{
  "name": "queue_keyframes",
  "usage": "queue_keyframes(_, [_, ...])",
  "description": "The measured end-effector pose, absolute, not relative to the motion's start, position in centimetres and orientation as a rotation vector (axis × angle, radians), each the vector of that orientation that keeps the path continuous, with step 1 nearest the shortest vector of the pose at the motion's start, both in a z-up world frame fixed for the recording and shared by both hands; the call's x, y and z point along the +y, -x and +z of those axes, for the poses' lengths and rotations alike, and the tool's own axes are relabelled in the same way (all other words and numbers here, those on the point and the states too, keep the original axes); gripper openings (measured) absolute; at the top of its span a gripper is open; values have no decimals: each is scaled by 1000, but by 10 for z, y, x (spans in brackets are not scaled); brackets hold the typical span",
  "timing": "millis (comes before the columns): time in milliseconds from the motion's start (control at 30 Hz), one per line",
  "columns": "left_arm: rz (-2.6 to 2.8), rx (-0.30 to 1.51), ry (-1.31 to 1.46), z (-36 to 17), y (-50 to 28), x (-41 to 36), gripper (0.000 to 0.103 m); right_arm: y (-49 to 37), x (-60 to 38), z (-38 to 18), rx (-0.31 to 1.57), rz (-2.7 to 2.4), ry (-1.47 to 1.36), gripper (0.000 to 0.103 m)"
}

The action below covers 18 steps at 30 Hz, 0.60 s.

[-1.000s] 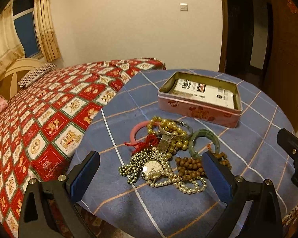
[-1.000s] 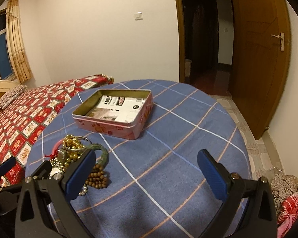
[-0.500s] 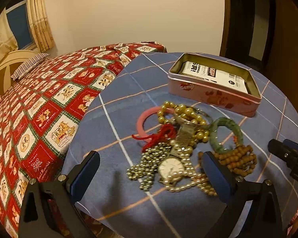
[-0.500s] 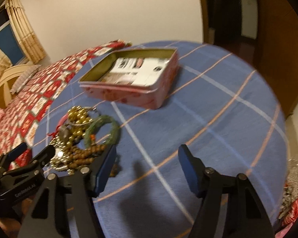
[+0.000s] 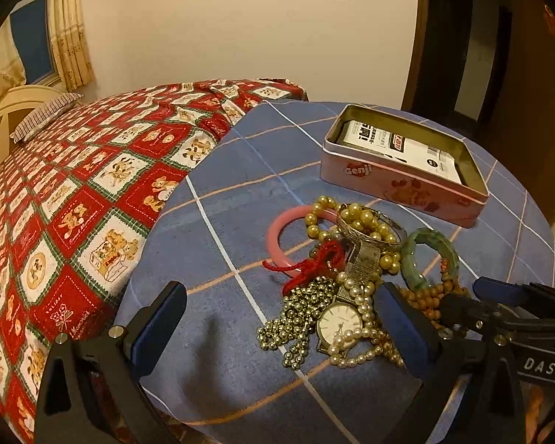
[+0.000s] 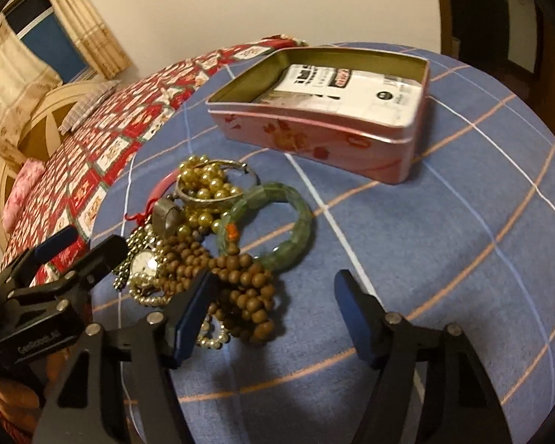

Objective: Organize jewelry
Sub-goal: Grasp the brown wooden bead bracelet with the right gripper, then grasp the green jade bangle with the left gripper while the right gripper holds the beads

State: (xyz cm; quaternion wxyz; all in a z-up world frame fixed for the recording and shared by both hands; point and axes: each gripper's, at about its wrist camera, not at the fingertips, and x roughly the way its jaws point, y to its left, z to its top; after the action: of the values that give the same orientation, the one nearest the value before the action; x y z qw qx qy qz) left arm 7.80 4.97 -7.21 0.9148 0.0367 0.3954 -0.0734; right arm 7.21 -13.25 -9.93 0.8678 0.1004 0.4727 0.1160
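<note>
A tangled heap of jewelry lies on the blue checked tablecloth (image 5: 240, 192). It includes a pink bangle (image 5: 277, 229), gold pearls (image 5: 362, 222), a green jade bangle (image 6: 296, 229), a watch (image 5: 339, 322), a gold ball chain (image 5: 296, 310) and brown wooden beads (image 6: 240, 285). Behind it stands an open pink tin (image 5: 399, 185) with a white packet inside. My left gripper (image 5: 281, 327) is open, and the ball chain and watch lie just ahead between its fingers. My right gripper (image 6: 273, 318) is open, its jaws opening slightly. The wooden beads sit by its left pad (image 6: 192, 314), not pressed.
A bed with a red patterned quilt (image 5: 74, 203) lies to the left of the round table. A dark doorway and a wooden door are behind on the right. Each gripper shows in the other's view, close beside the heap.
Both grippers came down and closer to the jewelry heap. The right one tilted downward, its jaws narrowed from wide, and it now sits over the wooden beads.
</note>
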Motion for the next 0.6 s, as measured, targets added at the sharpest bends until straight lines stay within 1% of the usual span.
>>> queue_keyframes(67, [-158,810,-90,-72,-77,48,102,-73,-130,-100,995,271,-198,62])
queue_keyframes(100, [-158,808,-95,-71,-77,47,102,-73,-128,-100,1000,290,-190,61])
queue_keyframes(133, [-158,808,-101,-71,-77,47,102,-74,-125,-100,1005,303,-181,57])
queue_keyframes(167, [-158,807,-106,-71,-77,46,102,-73,-122,-101,1009,319,-172,42])
queue_keyframes(200, [-159,808,-111,-70,-76,46,102,-72,-118,-102,1009,338,-155,33])
queue_keyframes(233, [-159,807,-115,-70,-76,46,102,-72,-116,-102,1011,333,-138,27])
queue_keyframes(367, [-167,800,-115,-67,-75,46,102,-66,-117,-96,994,345,-128,22])
queue_keyframes(400, [-178,798,-109,-66,-75,45,102,-65,-120,-92,979,348,-138,17])
queue_keyframes(500, [-215,785,-106,-65,-75,38,101,-60,-130,-74,924,332,-152,17])
queue_keyframes(533, [-226,779,-108,-64,-75,36,98,-59,-135,-67,903,319,-155,17])
queue_keyframes(600, [-254,781,-112,-65,-78,30,73,-57,-146,-54,859,287,-170,17])
